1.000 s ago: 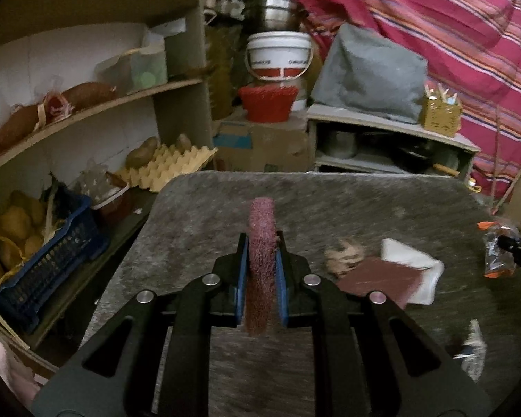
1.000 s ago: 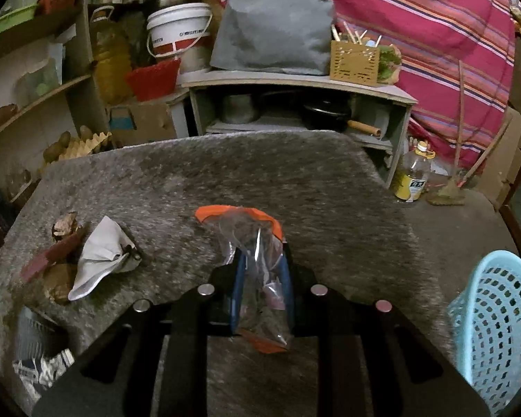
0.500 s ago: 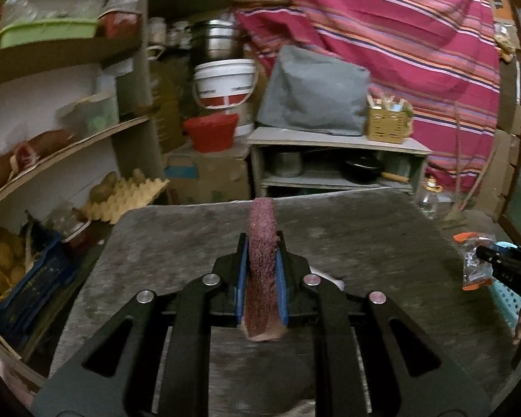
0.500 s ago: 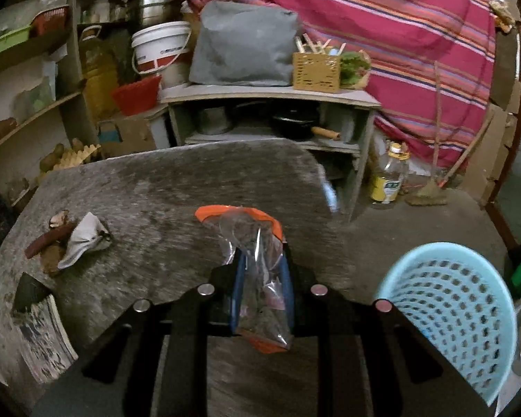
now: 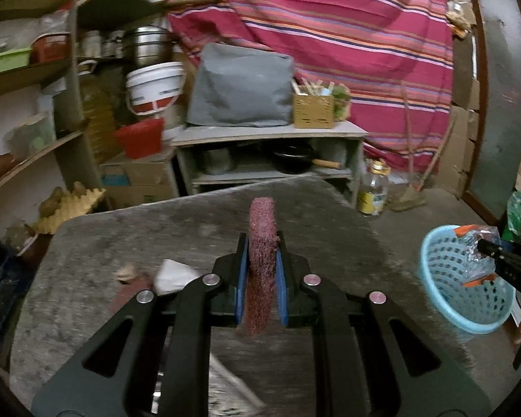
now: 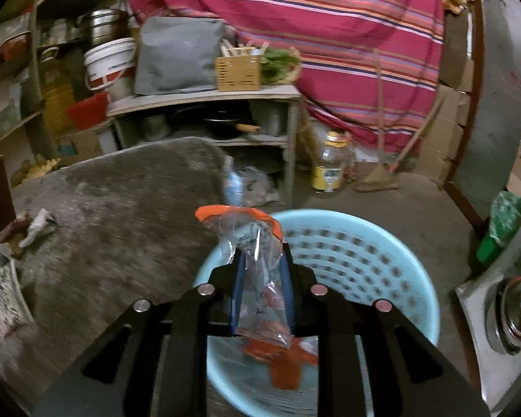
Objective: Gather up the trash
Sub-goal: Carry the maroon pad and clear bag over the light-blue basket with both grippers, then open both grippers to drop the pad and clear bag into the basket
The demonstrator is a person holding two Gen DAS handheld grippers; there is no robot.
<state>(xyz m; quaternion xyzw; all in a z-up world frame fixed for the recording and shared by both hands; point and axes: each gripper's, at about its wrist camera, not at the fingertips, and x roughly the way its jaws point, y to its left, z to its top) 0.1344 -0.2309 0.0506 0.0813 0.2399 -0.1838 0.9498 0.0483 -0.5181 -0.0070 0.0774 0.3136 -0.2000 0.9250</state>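
Note:
My left gripper (image 5: 261, 271) is shut on a maroon scouring pad (image 5: 260, 243), held on edge above the grey table (image 5: 191, 222). My right gripper (image 6: 261, 278) is shut on a clear plastic bag with orange trim (image 6: 250, 239), held over the light blue basket (image 6: 357, 260), which stands on the floor by the table's right end. In the left wrist view the same basket (image 5: 448, 278) and the right gripper with its bag (image 5: 477, 246) show at the far right. A crumpled white tissue (image 5: 173, 272) and brown scraps (image 5: 128, 274) lie on the table.
Printed paper (image 6: 3, 292) lies at the table's near left edge. Behind stands a low grey shelf (image 5: 271, 153) with pans, a bottle (image 6: 330, 163) and broom (image 6: 392, 160) on the floor, wall shelves (image 5: 27, 146) left, a metal pot (image 6: 514, 305) right.
Both grippers have swung to the right with their loads. The blue basket has come into view and now lies under the right gripper's bag; the table scraps have slid to the left.

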